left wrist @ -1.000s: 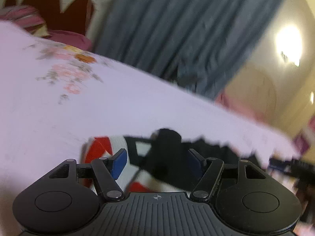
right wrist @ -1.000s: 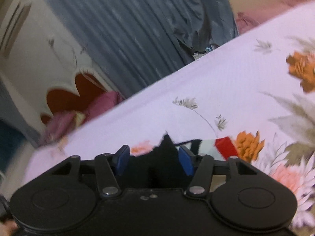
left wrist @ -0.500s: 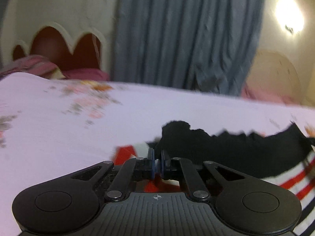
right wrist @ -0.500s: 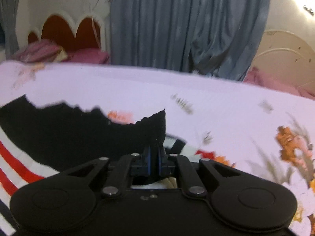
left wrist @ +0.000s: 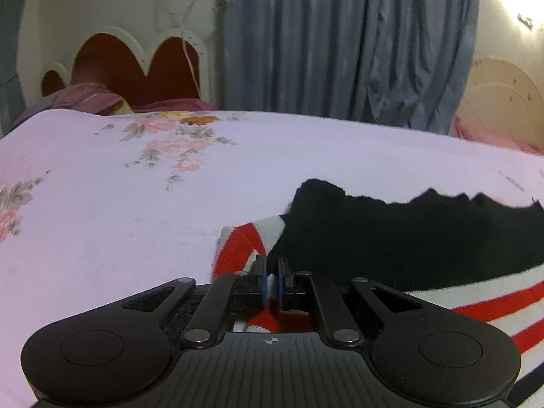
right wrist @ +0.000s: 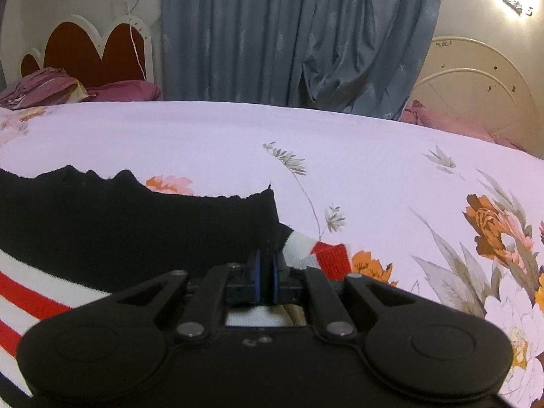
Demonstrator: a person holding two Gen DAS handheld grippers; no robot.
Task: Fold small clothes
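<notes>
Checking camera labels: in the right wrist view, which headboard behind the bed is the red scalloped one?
The red scalloped headboard at far left, white-edged, with purple pillows below. The other, the cream headboard, stands right of the blue curtain.

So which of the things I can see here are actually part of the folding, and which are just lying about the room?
Part of the job:
- striped garment, black, red and white, lying on the bed
- left gripper, shut on one corner
- right gripper, shut on the other corner

Just lying about:
- floral bedsheet
- blue curtain
- headboard
- purple pillows
</notes>
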